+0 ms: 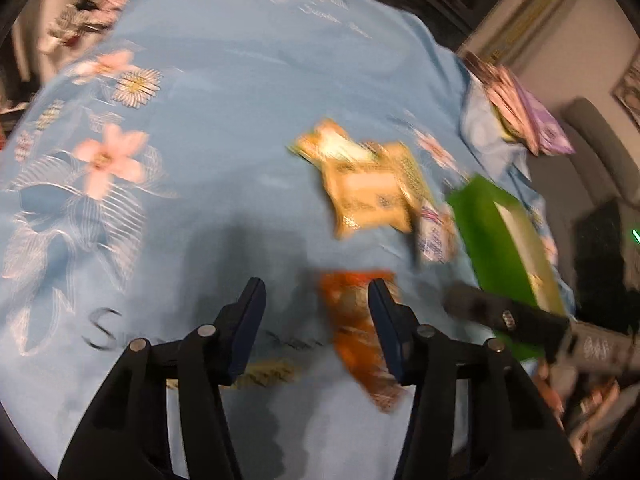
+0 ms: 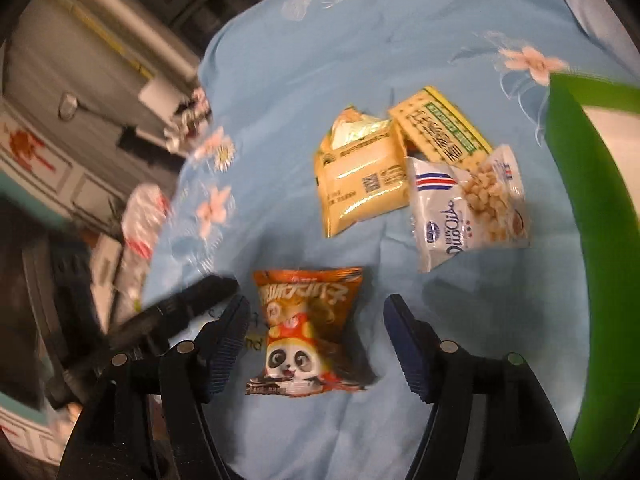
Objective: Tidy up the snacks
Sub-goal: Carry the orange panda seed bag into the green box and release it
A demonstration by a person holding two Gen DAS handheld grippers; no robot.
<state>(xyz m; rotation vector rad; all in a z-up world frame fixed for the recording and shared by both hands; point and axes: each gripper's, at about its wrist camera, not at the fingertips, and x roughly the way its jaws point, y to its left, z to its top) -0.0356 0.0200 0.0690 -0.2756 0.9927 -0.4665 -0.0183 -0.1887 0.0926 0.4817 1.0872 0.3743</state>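
Right gripper (image 2: 314, 336) stands open above the orange panda snack packet (image 2: 308, 332), pads clear of it. Left gripper (image 1: 316, 320), open and empty, hovers just left of that packet (image 1: 360, 328); green box (image 2: 580, 208) stands to the right.

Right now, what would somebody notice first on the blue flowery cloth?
The orange panda snack bag stands out first: it lies flat on the cloth, right between the open fingers of the right gripper. Behind it sit two yellow packets and a white puffed-snack bag bunched together. A bright green box fills the right edge.
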